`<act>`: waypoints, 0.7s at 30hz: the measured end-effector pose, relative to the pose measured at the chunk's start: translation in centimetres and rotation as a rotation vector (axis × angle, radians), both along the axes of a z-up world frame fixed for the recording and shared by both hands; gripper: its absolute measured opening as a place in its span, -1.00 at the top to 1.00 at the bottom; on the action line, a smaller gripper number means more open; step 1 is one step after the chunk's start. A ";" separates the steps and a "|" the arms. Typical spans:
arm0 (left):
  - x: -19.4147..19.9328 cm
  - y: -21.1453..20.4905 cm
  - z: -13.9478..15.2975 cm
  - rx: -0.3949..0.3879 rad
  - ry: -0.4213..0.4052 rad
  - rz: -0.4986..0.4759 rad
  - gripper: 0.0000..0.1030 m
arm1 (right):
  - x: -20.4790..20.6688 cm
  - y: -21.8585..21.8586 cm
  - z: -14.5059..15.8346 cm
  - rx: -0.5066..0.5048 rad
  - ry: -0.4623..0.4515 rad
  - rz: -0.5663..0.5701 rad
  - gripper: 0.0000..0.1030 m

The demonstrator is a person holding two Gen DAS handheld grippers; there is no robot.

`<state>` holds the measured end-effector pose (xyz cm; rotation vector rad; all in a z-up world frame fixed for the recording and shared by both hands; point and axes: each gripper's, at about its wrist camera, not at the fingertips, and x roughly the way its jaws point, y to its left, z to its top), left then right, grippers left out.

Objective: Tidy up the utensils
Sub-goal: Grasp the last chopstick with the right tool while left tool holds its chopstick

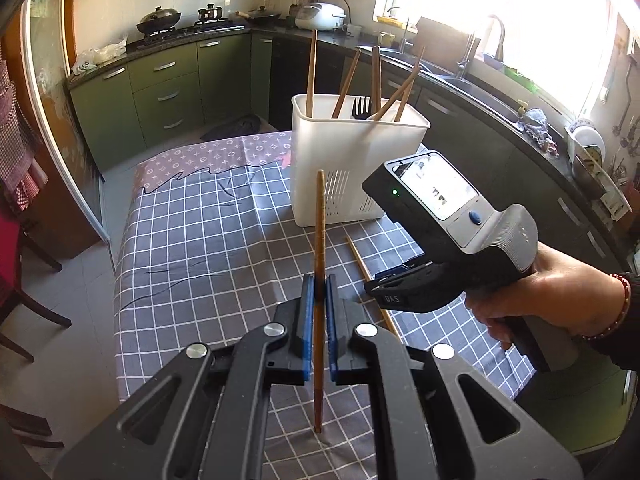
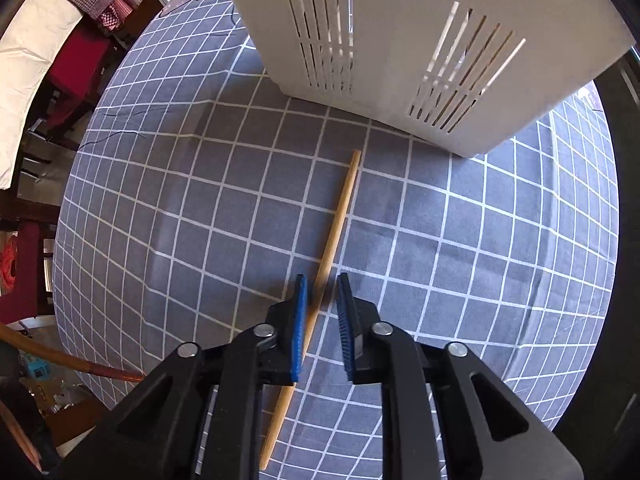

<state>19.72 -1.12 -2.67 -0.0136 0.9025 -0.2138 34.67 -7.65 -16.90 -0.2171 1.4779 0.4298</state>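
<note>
My left gripper (image 1: pixel 319 280) is shut on a dark brown chopstick (image 1: pixel 319 240) and holds it upright above the checked tablecloth (image 1: pixel 192 240), in front of the white utensil holder (image 1: pixel 340 160). The holder has several brown chopsticks (image 1: pixel 311 68) and a black fork (image 1: pixel 362 106) standing in it. My right gripper (image 2: pixel 322 280) is open, its blue pads straddling a light wooden chopstick (image 2: pixel 338 220) that lies flat on the cloth near the holder's slotted wall (image 2: pixel 400 40). That chopstick also shows in the left wrist view (image 1: pixel 360 258), partly under the right gripper's body (image 1: pixel 448 236).
The table (image 1: pixel 132 312) has its left edge beside dark wooden chairs (image 1: pixel 24 280). Green kitchen cabinets (image 1: pixel 160 88), a stove with a wok (image 1: pixel 158 20), a rice cooker (image 1: pixel 320 15) and a sink (image 1: pixel 472 80) ring the room behind.
</note>
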 end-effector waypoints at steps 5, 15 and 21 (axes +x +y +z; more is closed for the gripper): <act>-0.3 0.3 0.1 -0.012 -0.009 -0.006 0.89 | -1.2 -0.2 0.1 0.016 -0.029 0.013 0.87; -0.7 -0.5 2.3 -0.005 -0.053 -0.038 0.89 | -5.4 -7.4 8.7 0.283 -0.240 0.006 0.87; -0.3 -1.5 3.5 0.012 -0.067 -0.061 0.89 | -8.0 -10.2 11.4 0.361 -0.333 0.021 0.87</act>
